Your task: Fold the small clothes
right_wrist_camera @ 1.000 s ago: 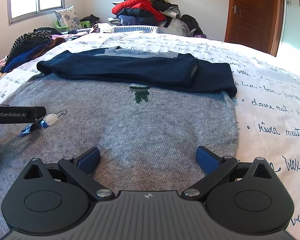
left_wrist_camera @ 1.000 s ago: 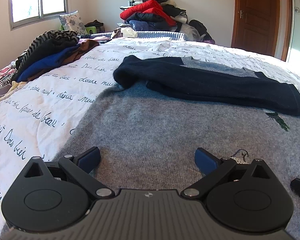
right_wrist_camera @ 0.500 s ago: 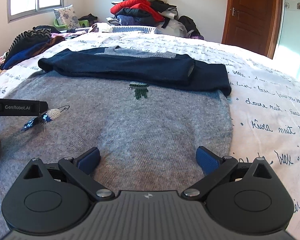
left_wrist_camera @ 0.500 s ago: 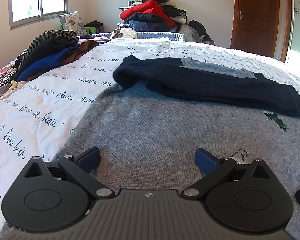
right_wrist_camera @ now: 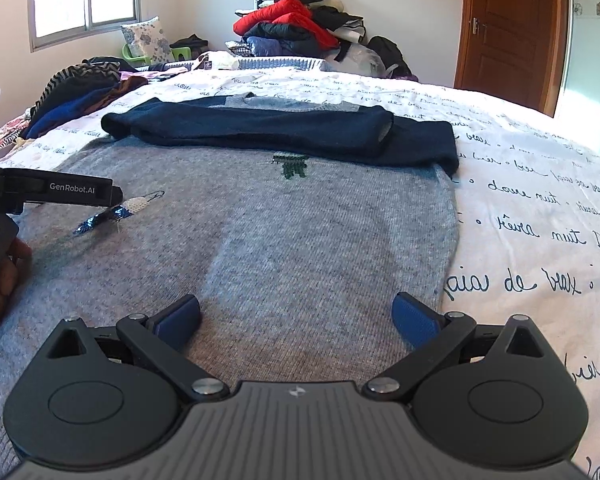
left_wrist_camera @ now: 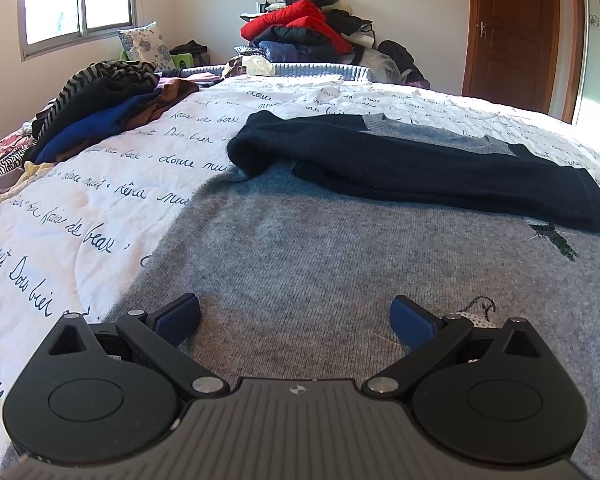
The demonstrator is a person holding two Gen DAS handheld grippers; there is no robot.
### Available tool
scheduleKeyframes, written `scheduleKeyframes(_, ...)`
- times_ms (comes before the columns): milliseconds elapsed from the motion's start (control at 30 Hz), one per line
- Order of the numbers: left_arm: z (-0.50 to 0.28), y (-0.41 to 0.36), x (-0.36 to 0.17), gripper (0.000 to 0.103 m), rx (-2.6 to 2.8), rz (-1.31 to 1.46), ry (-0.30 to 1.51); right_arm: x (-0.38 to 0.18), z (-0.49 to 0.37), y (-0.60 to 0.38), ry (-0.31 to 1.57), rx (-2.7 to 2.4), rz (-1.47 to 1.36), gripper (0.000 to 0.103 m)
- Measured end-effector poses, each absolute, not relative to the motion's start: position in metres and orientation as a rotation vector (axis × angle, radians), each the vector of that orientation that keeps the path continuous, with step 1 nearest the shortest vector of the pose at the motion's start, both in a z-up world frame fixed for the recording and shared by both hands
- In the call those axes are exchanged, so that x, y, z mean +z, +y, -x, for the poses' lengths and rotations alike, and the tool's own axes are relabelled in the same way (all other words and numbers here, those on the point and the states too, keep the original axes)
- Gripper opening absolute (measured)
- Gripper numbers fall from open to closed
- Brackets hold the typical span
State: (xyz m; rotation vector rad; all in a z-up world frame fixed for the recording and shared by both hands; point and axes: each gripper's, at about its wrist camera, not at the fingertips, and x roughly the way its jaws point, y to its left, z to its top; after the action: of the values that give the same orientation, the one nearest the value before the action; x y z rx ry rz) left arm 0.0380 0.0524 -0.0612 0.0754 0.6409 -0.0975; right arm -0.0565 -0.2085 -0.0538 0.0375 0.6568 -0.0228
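A grey sweater (left_wrist_camera: 320,248) lies flat on the bed (left_wrist_camera: 80,200), spread over a white cover printed with dark script. Its navy sleeves (left_wrist_camera: 420,164) are folded across the upper part of the body, at the far end from both claws. A small green motif (right_wrist_camera: 292,166) sits on the grey knit just below the sleeves.

Left claw (left_wrist_camera: 296,316): jaws spread wide, nothing between them. It sits low over the near part of the sweater, toward the garment's left edge. The grey knit fills the gap between the blue pads (left_wrist_camera: 180,318). The left pad is near the sweater's edge, where the cover begins. A small bird motif (left_wrist_camera: 478,308) shows just beyond the right pad. Contact between pads and fabric cannot be confirmed.

Right claw (right_wrist_camera: 296,316): jaws spread wide, nothing between them. It sits low over the near part of the sweater, toward the garment's right edge. The right pad (right_wrist_camera: 414,320) is close to that edge; the white cover lies just beyond it. Contact with the fabric cannot be confirmed here either.

In the right wrist view, the left claw appears from the side at the left border, labelled "GenRobot.AI", with a hand (right_wrist_camera: 0,280) gripping its handle. Its tip points at the bird motif.

A clothes pile (left_wrist_camera: 100,108) lies on the bed's far left. A second heap (right_wrist_camera: 296,24) stands past the bed's far end.
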Motion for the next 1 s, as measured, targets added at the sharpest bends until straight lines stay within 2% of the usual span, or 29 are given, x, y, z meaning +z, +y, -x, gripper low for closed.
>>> scheduleKeyframes(433,-0.037,0.056,-0.060,0.100,-0.106,-0.082,0.662,-0.053,0.062,-0.206,0.652,-0.038,-0.014,0.103)
scheduleKeyframes(1000,0.009,0.068,-0.060,0.103,-0.087,-0.153,0.647,-0.057,0.092,-0.207,0.626,-0.009,-0.024,0.103)
